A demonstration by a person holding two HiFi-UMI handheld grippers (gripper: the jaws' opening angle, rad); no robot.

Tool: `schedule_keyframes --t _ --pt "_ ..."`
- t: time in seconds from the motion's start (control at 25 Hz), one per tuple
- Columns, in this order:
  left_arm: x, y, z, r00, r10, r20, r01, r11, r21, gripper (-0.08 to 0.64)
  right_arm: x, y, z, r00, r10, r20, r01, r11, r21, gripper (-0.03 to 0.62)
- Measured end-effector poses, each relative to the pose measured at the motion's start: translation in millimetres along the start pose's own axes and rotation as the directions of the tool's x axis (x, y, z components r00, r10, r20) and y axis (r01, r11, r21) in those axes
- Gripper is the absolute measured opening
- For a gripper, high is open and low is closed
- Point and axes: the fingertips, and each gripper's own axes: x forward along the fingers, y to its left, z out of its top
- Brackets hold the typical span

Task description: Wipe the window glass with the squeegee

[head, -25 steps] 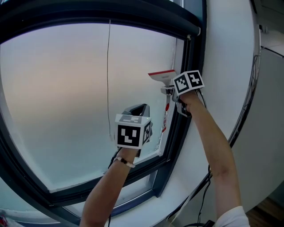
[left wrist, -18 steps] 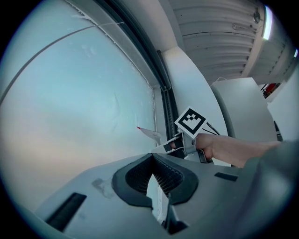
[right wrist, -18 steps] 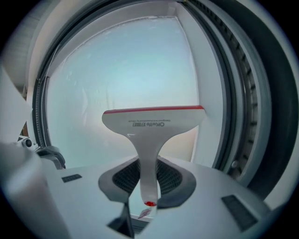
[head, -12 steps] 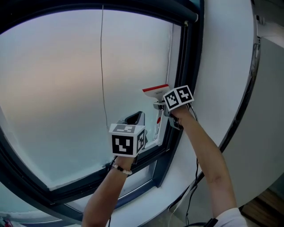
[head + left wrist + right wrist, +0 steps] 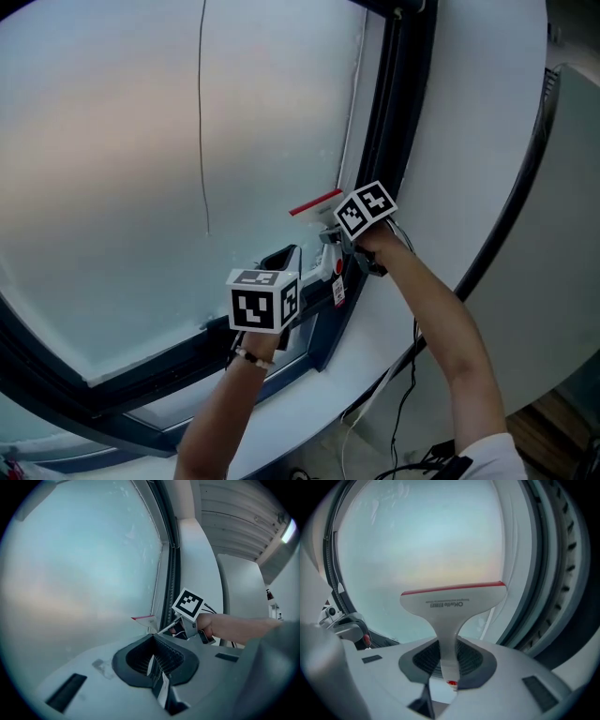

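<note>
The white squeegee (image 5: 316, 202) with a red blade edge rests against the frosted window glass (image 5: 141, 169), low down by the right side of the frame. My right gripper (image 5: 330, 236) is shut on its handle. In the right gripper view the squeegee (image 5: 452, 597) stands upright out of the jaws of the right gripper (image 5: 447, 665), its blade level across the glass (image 5: 426, 536). My left gripper (image 5: 286, 258) hovers below and left of the squeegee, close to the glass, shut and holding nothing. In the left gripper view the squeegee (image 5: 144, 619) and the right gripper (image 5: 176, 627) lie just ahead.
A dark window frame (image 5: 375, 141) runs up the right side and along the bottom, with a white curved wall (image 5: 469, 141) beyond it. A thin cord (image 5: 202, 122) hangs down in front of the glass. A small red and white tag (image 5: 338, 291) sits on the frame's lower corner.
The right gripper has drawn the squeegee down the right edge of the glass toward the lower corner. The left gripper has dropped a little with it.
</note>
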Motion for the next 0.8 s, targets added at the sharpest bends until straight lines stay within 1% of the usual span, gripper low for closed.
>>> schedule_keyframes --t 0.2,0.4,0.6,0.8 --pt "-1 0 -20 1.0 0.004 -0.02 -0.004 1.0 -0.014 0.0 32 6 -31 0.998 0.053 -0.027 -0.052 0.998 0.039 0.078" --pt "3 8 -50 0.998 0.021 -0.059 -0.023 0.999 -0.035 0.0 72 4 -67 0.994 0.092 -0.063 -0.087 0.993 0.077 0.078" --pt "3 15 -86 0.994 0.037 -0.098 -0.043 0.997 -0.061 0.0 107 0 -98 0.986 0.108 -0.131 -0.099 0.993 0.07 0.077" --pt "3 22 -119 0.991 0.044 -0.129 -0.057 0.993 -0.101 0.0 114 -2 -110 0.978 0.099 -0.184 -0.094 0.995 0.034 0.077"
